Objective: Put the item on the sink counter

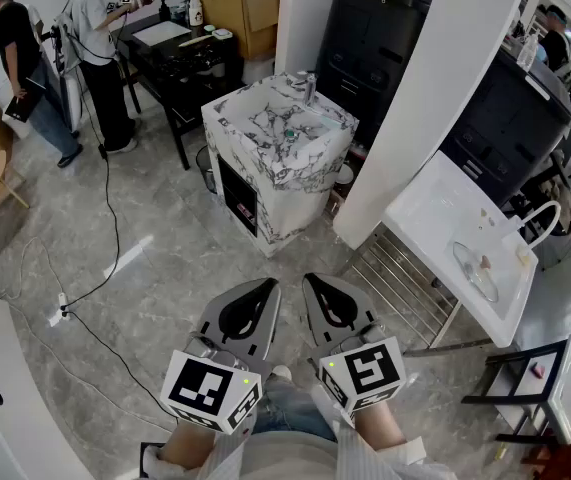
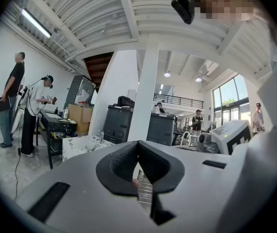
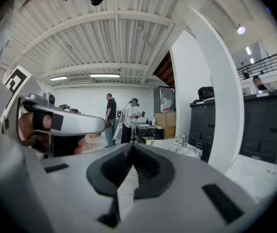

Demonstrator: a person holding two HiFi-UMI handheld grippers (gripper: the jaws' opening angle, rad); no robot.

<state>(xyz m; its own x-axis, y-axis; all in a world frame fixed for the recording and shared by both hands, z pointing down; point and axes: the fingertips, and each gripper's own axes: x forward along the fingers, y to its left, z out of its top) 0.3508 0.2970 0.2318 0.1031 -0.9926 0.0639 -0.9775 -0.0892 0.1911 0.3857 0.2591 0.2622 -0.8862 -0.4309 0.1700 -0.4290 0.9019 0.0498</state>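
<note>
Both grippers are held low in front of me over the grey floor. In the head view my left gripper (image 1: 267,284) and right gripper (image 1: 309,280) sit side by side, jaws pressed together, nothing between them. The left gripper view shows its jaws (image 2: 138,142) meeting at the tip, and the right gripper (image 3: 131,145) looks the same. A marble-patterned sink counter (image 1: 250,118) stands ahead, with a metal faucet (image 1: 308,86) at its back. It also appears small in the gripper views (image 2: 81,144) (image 3: 173,148). No loose item to carry is evident.
A white column (image 1: 435,88) rises right of the marble counter. A white basin unit (image 1: 435,218) with a curved tap (image 1: 535,218) stands at the right. Two people (image 1: 93,38) stand by a black table (image 1: 180,63) at the back. A cable (image 1: 105,258) crosses the floor.
</note>
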